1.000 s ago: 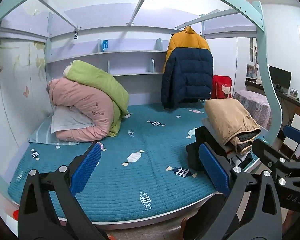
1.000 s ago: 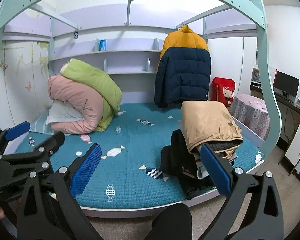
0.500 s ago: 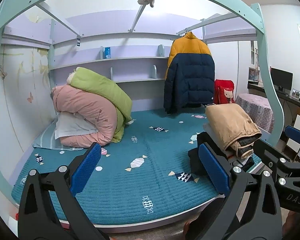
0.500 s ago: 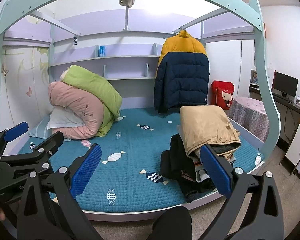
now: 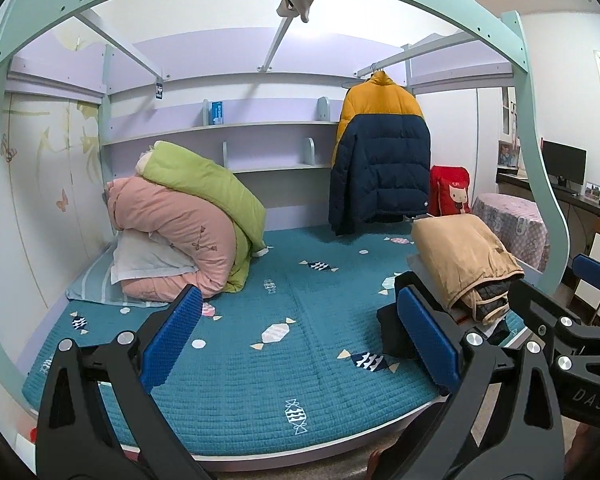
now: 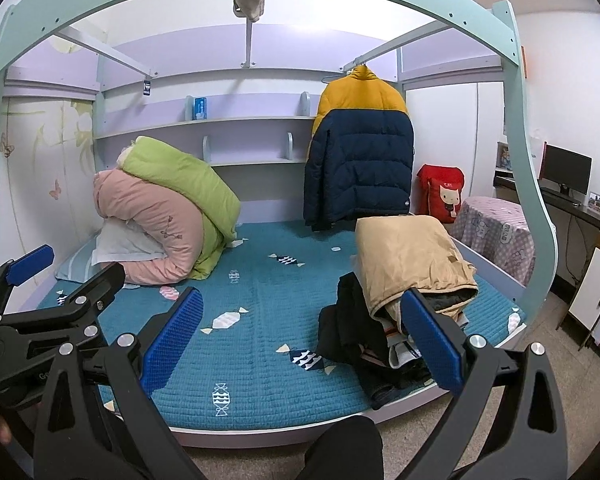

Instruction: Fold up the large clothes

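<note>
1. We begin at the left, where the bed (image 5: 236, 380) meets the pale wall with butterfly decals; a striped pillow lies against that edge.
2. Just inward from it, the rolled pink quilt (image 5: 172, 232) and green quilt (image 5: 204, 184) pile up at the bed's far left corner, the green one leaning over the pink.
3. Our left claw (image 5: 296, 340) hangs above the bed's near edge with its blue pads spread wide, released, gripping and touching nothing.
4. Between the quilts and the clothes we see a broad stretch of bare teal mattress cover, open from the near rim back to the shelves on the rear wall.
5. The bed's white near rim curves across the bottom of both views, with floor below it.
6. Our right claw (image 6: 300, 336) also stands wide apart, released and empty, its right pad in front of the clothes but we cannot tell any contact.
7. The stack of clothes (image 6: 384, 304) sits on the right side of the bed near the front edge: a tan jacket (image 6: 408, 260) lies folded on top, dark garments spilling below toward the rim.
8. Behind it, a yellow-and-navy puffer jacket (image 6: 360, 152) hangs from the frame rail, its hem just above the mattress.
9. At the far right, beyond the bed post, stand a cloth-covered round table and a desk with a monitor.
</note>
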A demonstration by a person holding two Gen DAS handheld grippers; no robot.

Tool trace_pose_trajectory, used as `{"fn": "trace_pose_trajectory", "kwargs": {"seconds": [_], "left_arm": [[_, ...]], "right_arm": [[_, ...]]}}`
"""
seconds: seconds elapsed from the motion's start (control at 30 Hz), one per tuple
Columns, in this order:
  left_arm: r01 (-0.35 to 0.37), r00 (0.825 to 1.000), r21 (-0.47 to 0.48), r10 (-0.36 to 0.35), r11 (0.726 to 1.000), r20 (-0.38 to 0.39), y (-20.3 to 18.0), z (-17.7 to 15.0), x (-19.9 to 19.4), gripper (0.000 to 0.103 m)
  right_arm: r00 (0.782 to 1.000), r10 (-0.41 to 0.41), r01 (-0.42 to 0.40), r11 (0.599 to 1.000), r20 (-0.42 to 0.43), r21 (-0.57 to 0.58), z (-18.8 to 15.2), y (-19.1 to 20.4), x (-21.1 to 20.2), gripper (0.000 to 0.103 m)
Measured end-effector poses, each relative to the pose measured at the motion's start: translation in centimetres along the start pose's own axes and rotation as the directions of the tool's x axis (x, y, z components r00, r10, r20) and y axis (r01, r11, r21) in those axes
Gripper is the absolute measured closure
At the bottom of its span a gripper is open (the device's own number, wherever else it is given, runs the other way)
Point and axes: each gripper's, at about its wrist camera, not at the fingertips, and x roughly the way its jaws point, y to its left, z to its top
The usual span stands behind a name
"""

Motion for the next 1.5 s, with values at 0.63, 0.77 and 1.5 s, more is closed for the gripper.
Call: {"fn": "trace_pose_trajectory", "kwargs": {"seconds": [0.63, 0.77, 1.5], "left_arm": [[0.003, 1.000, -0.005, -0.003, 1.000, 0.004, 0.0, 0.0, 0.3, 0.005], [0.004, 1.000, -0.009, -0.004, 1.000, 0.008, 0.2, 0.0, 0.3, 0.005], [-0.031, 0.999, -0.034, 0.031, 0.999, 0.011, 0.8, -0.5, 0.6, 0.005]], "right_arm": [[1.000, -0.011, 0.011, 1.000, 0.000, -0.003, 0.0, 0.4, -0.2, 0.007], [1.000, -0.008, 0.008, 1.000, 0.000, -0.008, 0.1, 0.5, 0.0, 0.007], [1.000, 0.005, -0.005, 0.999, -0.004, -0.041, 0.4, 1.6, 1.2, 0.007]]}}
